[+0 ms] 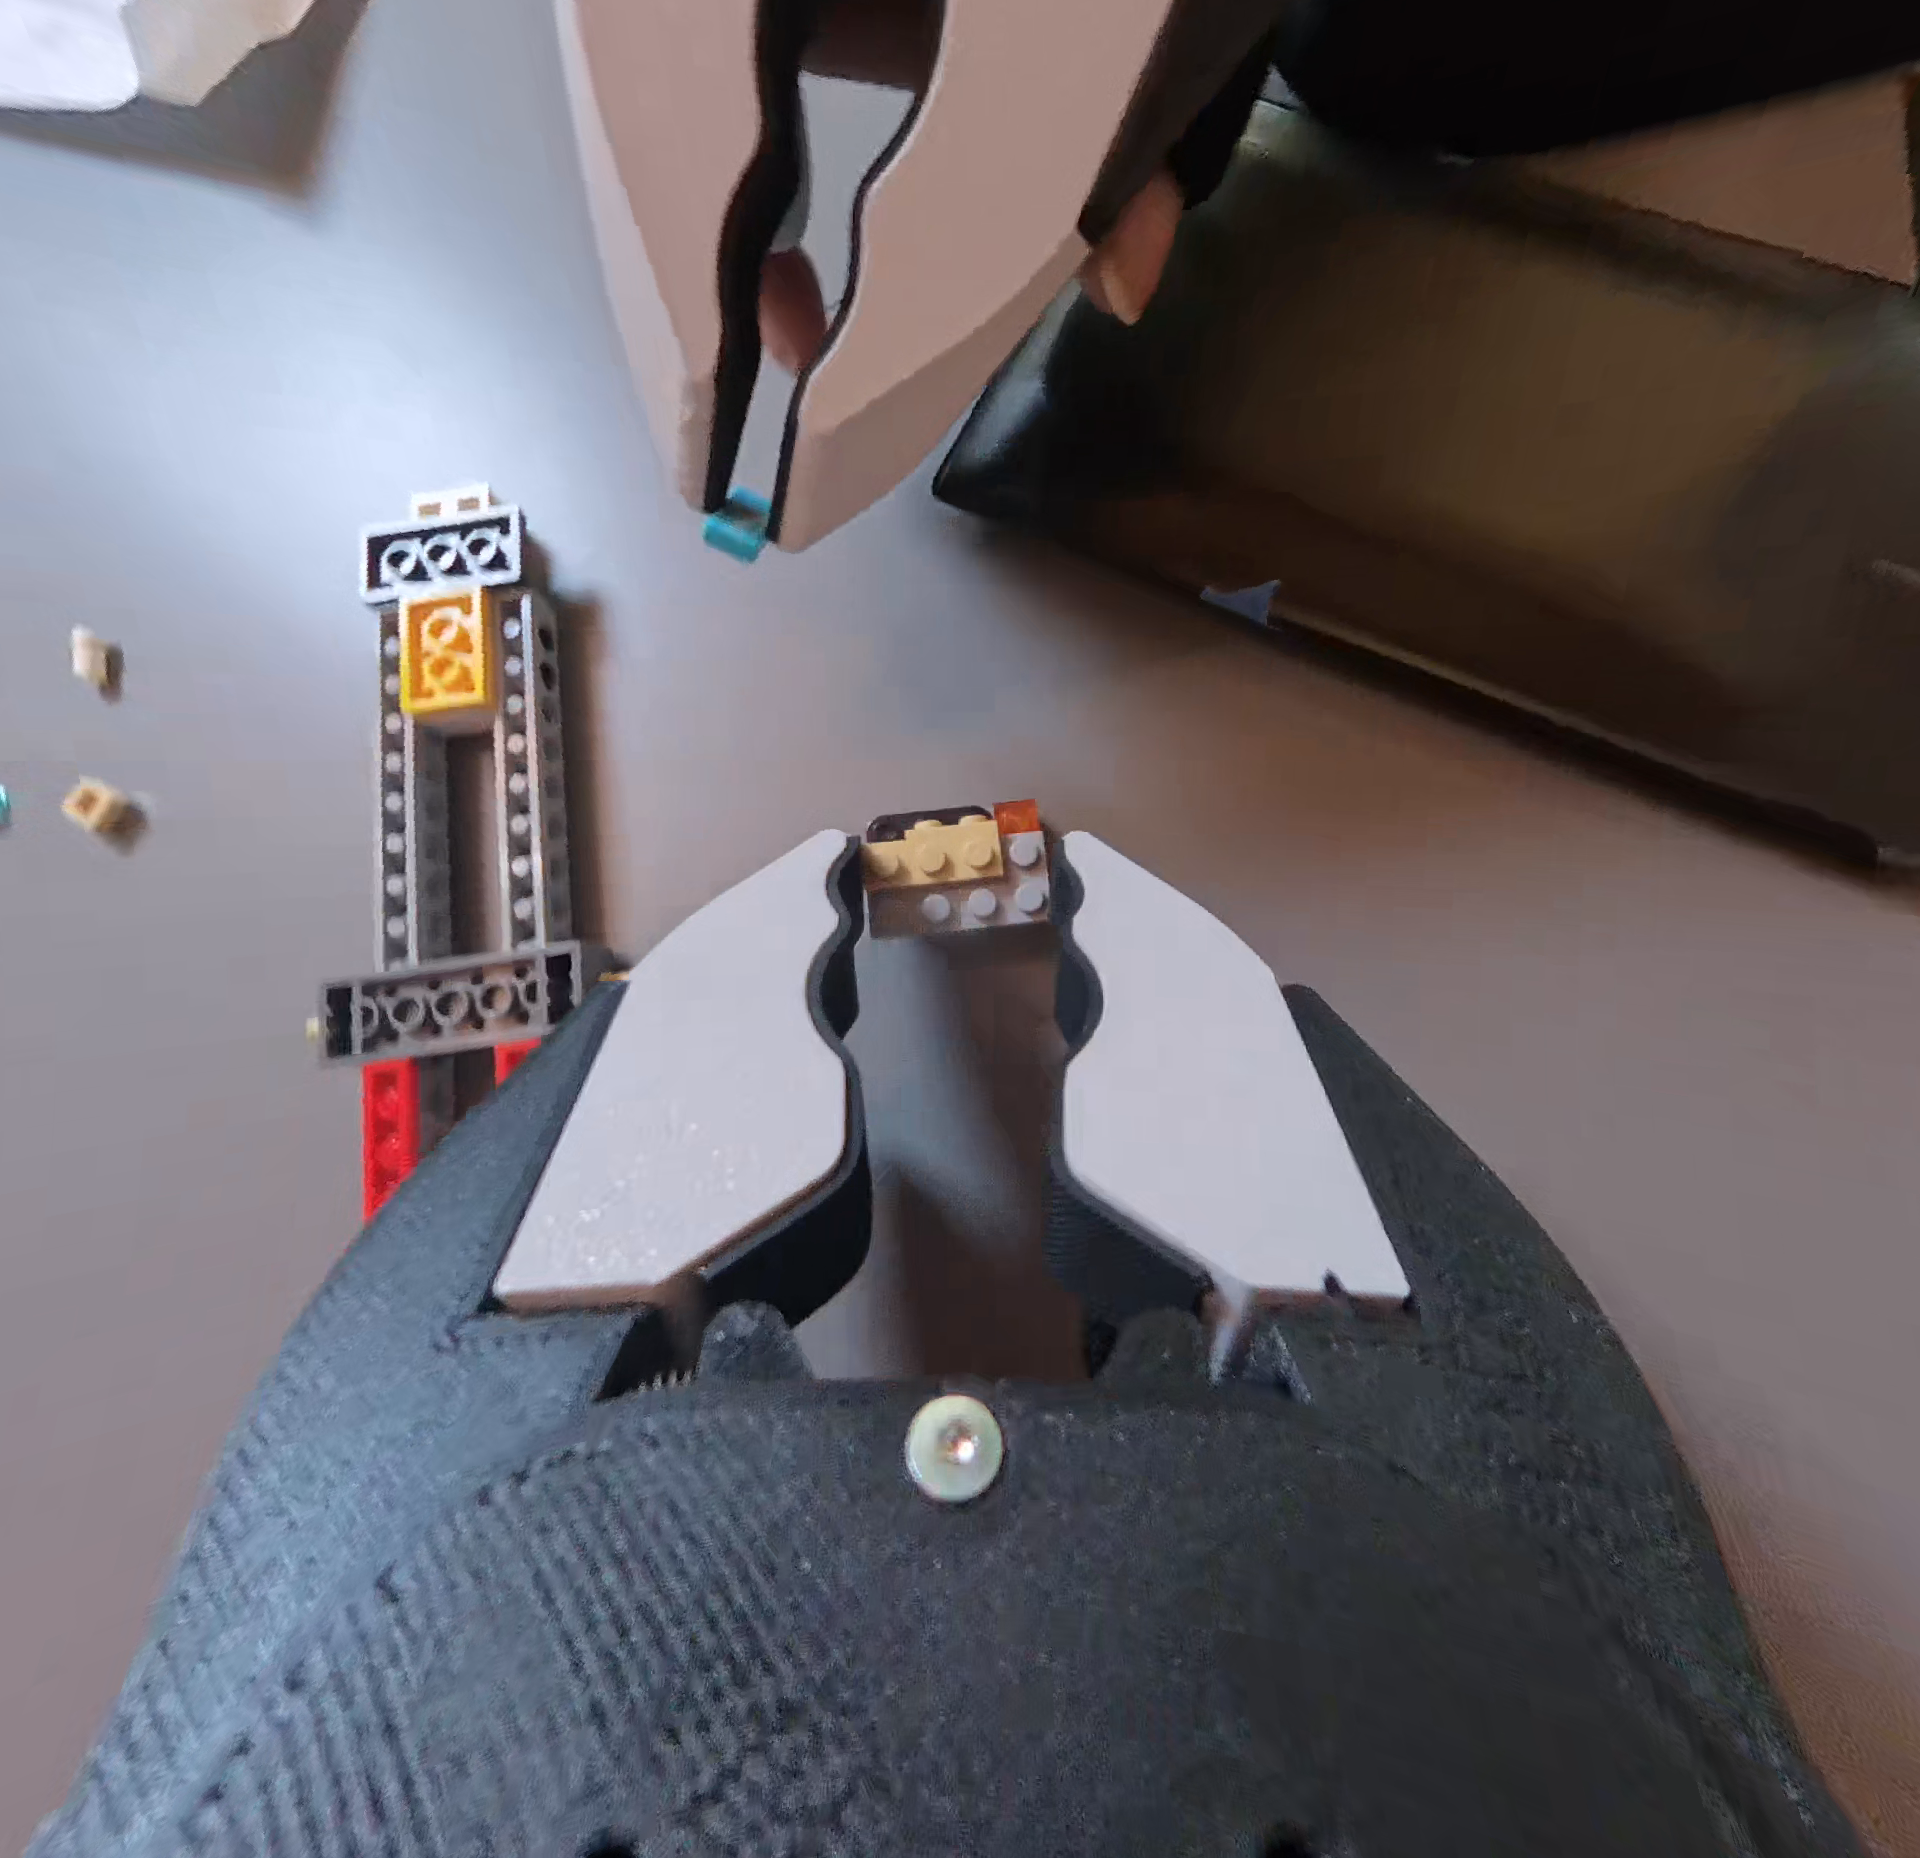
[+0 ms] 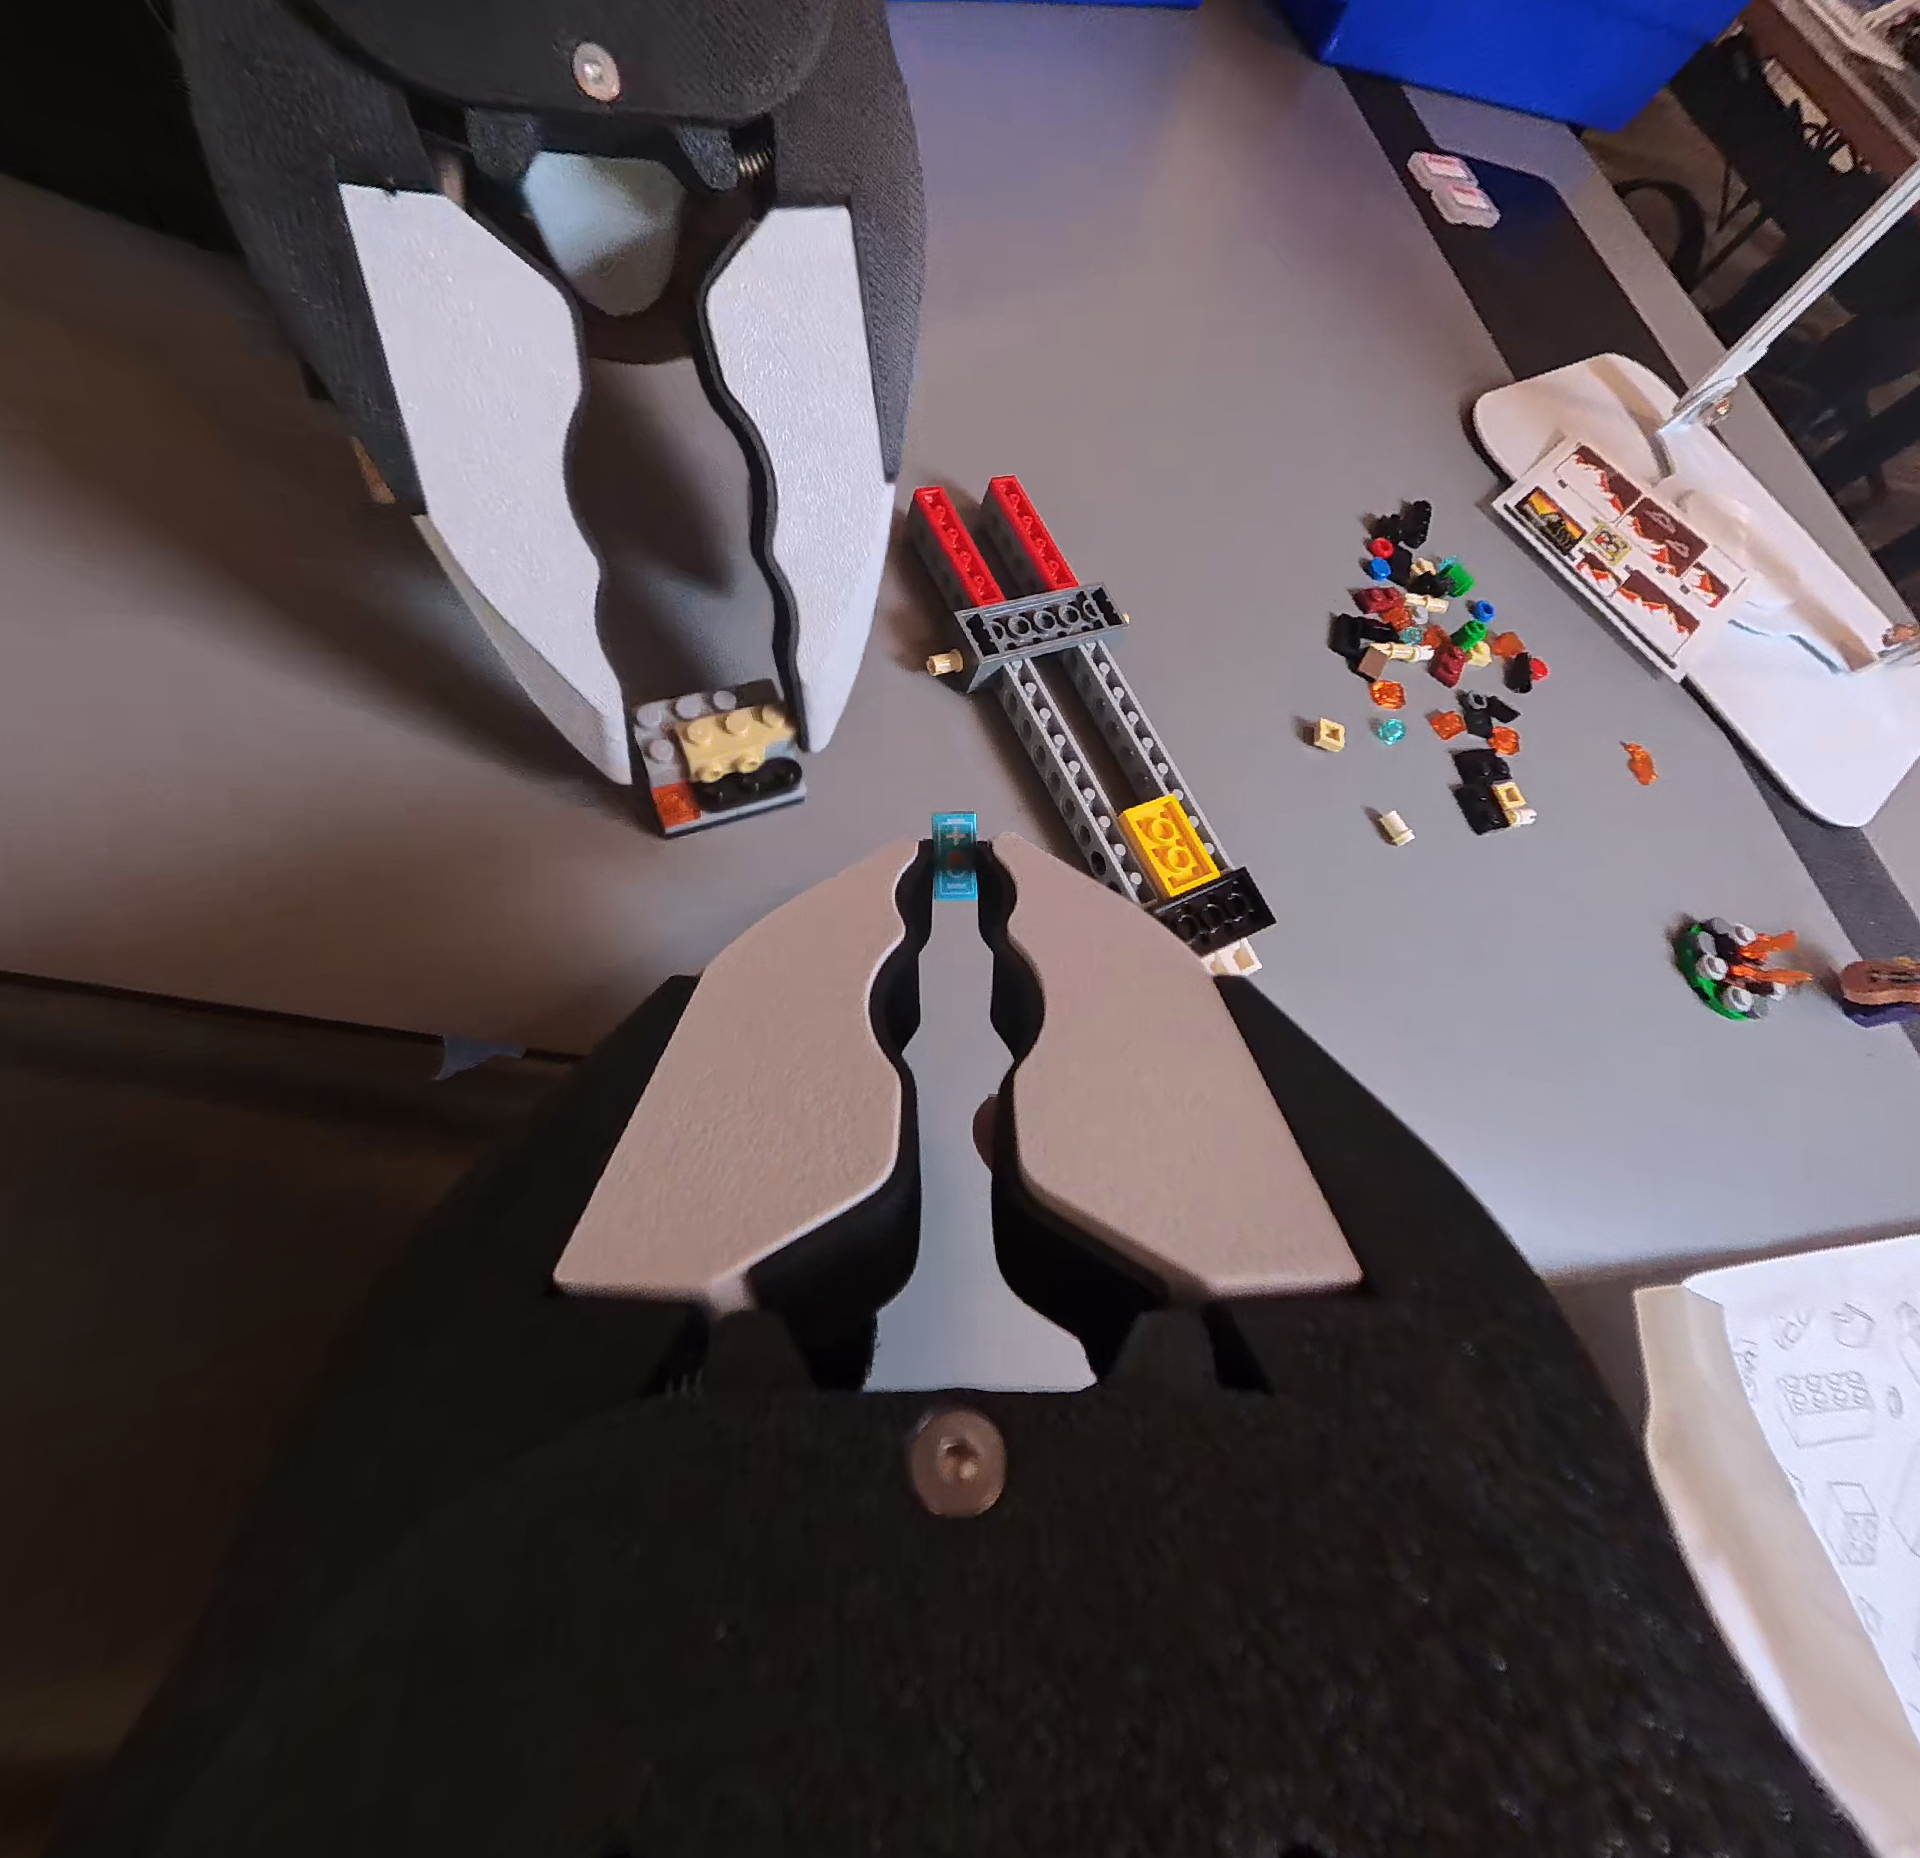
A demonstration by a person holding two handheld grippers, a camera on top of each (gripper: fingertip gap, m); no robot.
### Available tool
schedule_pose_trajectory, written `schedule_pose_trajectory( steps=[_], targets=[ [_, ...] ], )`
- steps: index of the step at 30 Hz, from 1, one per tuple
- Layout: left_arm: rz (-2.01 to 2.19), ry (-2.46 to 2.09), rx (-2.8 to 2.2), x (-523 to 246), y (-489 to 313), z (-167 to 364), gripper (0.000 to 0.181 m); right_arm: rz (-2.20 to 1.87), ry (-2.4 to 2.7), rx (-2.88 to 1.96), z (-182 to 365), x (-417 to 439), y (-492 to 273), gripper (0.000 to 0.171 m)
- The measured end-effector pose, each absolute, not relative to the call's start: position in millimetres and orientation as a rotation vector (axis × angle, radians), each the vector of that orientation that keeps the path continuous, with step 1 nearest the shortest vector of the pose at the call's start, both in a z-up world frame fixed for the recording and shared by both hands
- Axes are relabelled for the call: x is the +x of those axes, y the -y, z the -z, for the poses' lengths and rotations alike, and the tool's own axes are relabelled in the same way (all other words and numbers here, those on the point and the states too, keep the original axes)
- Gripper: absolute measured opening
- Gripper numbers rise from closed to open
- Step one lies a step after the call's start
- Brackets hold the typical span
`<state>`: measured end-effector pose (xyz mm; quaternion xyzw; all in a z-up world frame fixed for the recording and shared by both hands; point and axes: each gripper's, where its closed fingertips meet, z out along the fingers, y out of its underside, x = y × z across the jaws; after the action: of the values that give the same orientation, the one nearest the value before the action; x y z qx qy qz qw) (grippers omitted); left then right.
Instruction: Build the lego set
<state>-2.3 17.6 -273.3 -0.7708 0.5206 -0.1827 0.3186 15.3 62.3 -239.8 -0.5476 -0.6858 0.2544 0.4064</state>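
- your left gripper (image 1: 961,873) is clamped on a small brick assembly (image 1: 961,889): a grey studded plate carrying a tan plate, a black piece and an orange tile, pinched between the tips at the centre of the left wrist view.
- in the right wrist view that left gripper (image 2: 717,748) comes down from the upper left, and the small brick assembly (image 2: 722,759) sits at its tips, close over the grey table (image 2: 1195,333).
- your right gripper (image 2: 956,858) is closed on a small teal tile (image 2: 954,854), held upright between the tips just below the centre of the frame.
- in the left wrist view the right gripper (image 1: 743,520) reaches in from the top, the teal tile (image 1: 736,532) poking out of its tips, well apart from the assembly.
- the long beam frame (image 2: 1081,707), two grey holed beams with red ends, a grey crosspiece, a yellow brick and a black brick, lies flat on the table right of centre.
- the same beam frame (image 1: 457,800) lies at the left of the left wrist view, beside your left gripper.
- a pile of loose small pieces (image 2: 1439,634) is scattered further right, near a sticker sheet (image 2: 1621,551).
- a printed instruction sheet (image 2: 1829,1413) lies at the lower right edge.
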Motion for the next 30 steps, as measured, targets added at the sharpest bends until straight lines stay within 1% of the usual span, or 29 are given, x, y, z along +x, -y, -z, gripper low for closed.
schedule_pose_trajectory(
  steps=[1,4,5,8,10,13,17,21,24,30],
  targets=[
    [0.5,-1.444,-1.971,0,-17,273,0.035,-0.649,1.725,-1.377,238,15,-62,0.008],
    [0.617,-1.714,-1.708,8,-1,271,0.035,-0.671,1.717,-1.371,237,14,-60,0.008],
    [0.652,-1.727,-1.655,10,-1,267,0.038,-0.678,1.72,-1.37,237,15,-59,0.008],
    [0.708,-1.612,-1.694,5,-16,256,0.051,-0.688,1.732,-1.358,237,17,-54,0.008],
    [0.677,-1.536,-1.749,-6,-20,252,0.053,-0.686,1.737,-1.345,236,18,-53,0.008],
    [0.63,-1.463,-1.789,-12,-11,250,0.052,-0.692,1.73,-1.342,235,19,-54,0.008],
    [0.395,-1.554,-1.771,-3,2,263,0.053,-0.727,1.714,-1.358,235,18,-55,0.008],
    [0.286,-1.597,-1.774,8,0,275,0.05,-0.733,1.711,-1.36,236,16,-54,0.008],
    [0.31,-1.593,-1.78,7,-1,278,0.037,-0.72,1.713,-1.357,237,16,-53,0.008],
    [0.411,-1.548,-1.782,-5,-2,277,0.037,-0.736,1.725,-1.355,239,15,-50,0.008]
  ],
)
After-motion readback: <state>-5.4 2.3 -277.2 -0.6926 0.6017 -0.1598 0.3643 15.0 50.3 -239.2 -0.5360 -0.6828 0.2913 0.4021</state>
